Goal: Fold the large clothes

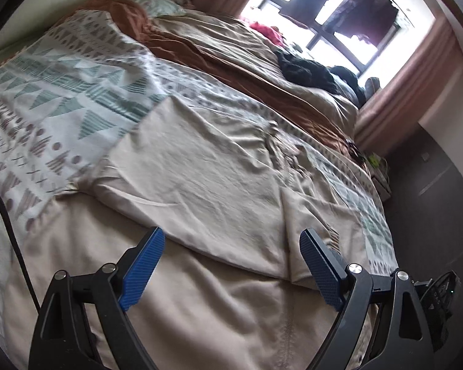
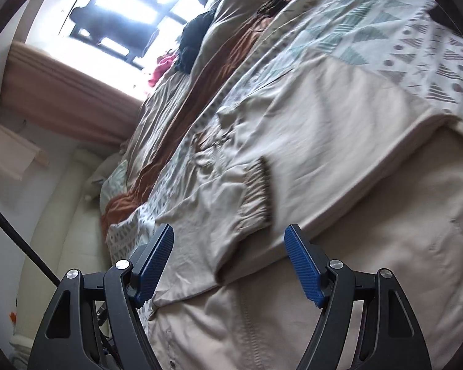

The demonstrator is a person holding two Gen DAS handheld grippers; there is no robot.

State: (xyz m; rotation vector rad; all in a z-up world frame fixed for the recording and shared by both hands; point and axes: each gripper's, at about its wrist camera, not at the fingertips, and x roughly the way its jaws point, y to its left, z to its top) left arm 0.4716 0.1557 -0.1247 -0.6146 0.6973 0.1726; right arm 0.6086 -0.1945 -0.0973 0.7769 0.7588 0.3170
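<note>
Beige jacket (image 1: pixel 200 166), a large garment with a zipper line and ribbed cuff (image 2: pixel 259 191), is seen spread across the patterned bedspread (image 1: pixel 61 86) of the bed, with one layer already laid over the lower part so that a fold edge runs across it. Taken from that fold edge, the left gripper (image 1: pixel 231 265) is held just below it and slightly above the cloth, its blue-padded fingers (image 1: pixel 142 271) spread wide with nothing between them. The right gripper (image 2: pixel 228 265) is likewise held with its fingers parted and empty, the cuffed sleeve lying directly ahead of and between its tips, just past the same fold edge. The long axis of the jacket is judged to run crosswise to both pairs of fingers. Neither gripper can be said with confidence to be nearer; the right one appears closer to a graspable edge, namely the sleeve. Contact with the fabric cannot be confirmed in either view. No brand, label or legible writing is visible on the jacket or the grippers.
</note>
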